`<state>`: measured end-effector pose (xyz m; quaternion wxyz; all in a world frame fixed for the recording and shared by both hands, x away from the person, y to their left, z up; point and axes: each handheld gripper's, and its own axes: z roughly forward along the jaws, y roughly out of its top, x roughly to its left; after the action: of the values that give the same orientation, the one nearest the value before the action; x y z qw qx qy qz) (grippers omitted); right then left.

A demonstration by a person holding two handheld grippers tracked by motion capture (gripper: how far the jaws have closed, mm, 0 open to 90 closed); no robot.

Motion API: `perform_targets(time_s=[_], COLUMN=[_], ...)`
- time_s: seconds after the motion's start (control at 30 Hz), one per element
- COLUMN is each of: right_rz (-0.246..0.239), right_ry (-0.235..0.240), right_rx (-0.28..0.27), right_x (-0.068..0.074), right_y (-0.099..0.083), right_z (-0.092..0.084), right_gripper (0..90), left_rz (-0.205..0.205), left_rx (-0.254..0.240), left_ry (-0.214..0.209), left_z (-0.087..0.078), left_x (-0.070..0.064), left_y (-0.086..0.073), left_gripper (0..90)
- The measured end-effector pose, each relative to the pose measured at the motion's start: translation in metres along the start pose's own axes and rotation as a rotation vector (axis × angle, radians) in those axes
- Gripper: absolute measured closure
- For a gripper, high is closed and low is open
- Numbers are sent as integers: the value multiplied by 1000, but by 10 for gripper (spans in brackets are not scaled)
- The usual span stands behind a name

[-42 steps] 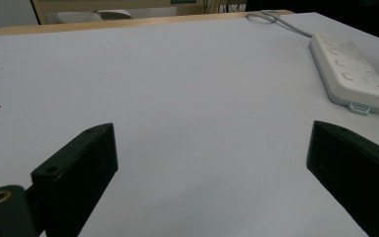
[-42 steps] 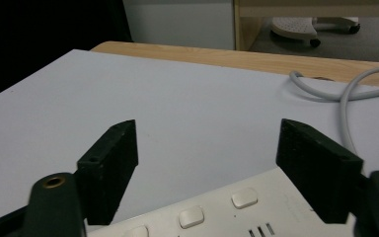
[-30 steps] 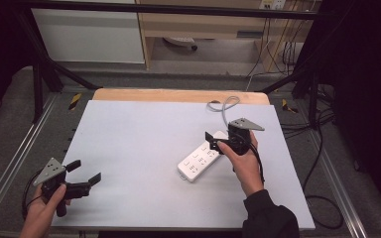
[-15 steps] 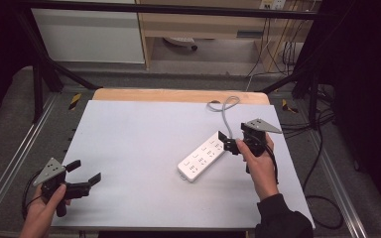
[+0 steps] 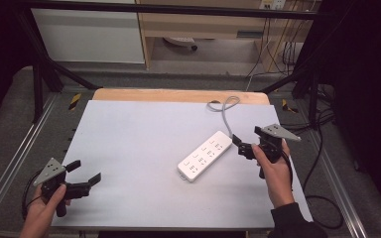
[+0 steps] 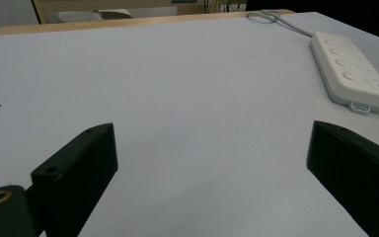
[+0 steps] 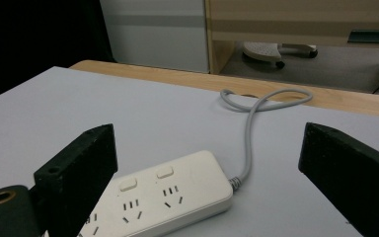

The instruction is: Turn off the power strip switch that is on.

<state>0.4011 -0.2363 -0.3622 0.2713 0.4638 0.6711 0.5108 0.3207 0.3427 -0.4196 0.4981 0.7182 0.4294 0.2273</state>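
- A white rectangular plastic power strip [image 5: 205, 155] is seen lying flat, right of centre in the high view, on a pale grey table top [image 5: 144, 144], set diagonally with its sockets facing up.
- Its grey cable [image 5: 224, 113] runs from the strip's upper end toward the top of the frame and loops near the bare wooden edge [image 5: 178, 95] of the table.
- The right gripper [image 5: 244, 145] is held just beside the cable end of the strip, at centre right of the high view; its jaws are spread wide and nothing is grasped between them.
- In the right gripper view the strip [image 7: 168, 197] lies low in the frame between the two black jaws, apart from both, with two switches and two sockets visible.
- The left gripper [image 5: 85, 177] is held at the lower left of the high view, near the table's front corner and well apart from the strip; its jaws are likewise released and empty.
- In the left gripper view the strip [image 6: 350, 71] appears at the upper right, far beyond the jaws.
- Progress is judged as follows: the strip appears to be placed and let go, and nothing is plugged into it.
- Whether repositioning or tidying of the cable is left cannot be told.
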Motion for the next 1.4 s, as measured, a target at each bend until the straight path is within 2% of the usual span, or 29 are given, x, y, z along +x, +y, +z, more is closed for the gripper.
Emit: perform_targets(time_s=[0.4,0.87,1.2,1.4], right_rz=[22,44,64,71], right_ry=[-26,-56,-67,-60], right_rx=[-28,-35,-18,11], right_x=[-18,-35,-44,-42], right_y=[-12,-39,-63,-77], right_z=[-24,-47,-53,-50], right_gripper=[81,81,79,77], left_rz=[1,1,1,1], left_rx=[0,0,0,-1], left_ry=[2,4,4,3], left_z=[0,0,-1,-1], left_x=[0,0,0,-1], left_y=[0,0,0,0], left_gripper=[53,53,54,54])
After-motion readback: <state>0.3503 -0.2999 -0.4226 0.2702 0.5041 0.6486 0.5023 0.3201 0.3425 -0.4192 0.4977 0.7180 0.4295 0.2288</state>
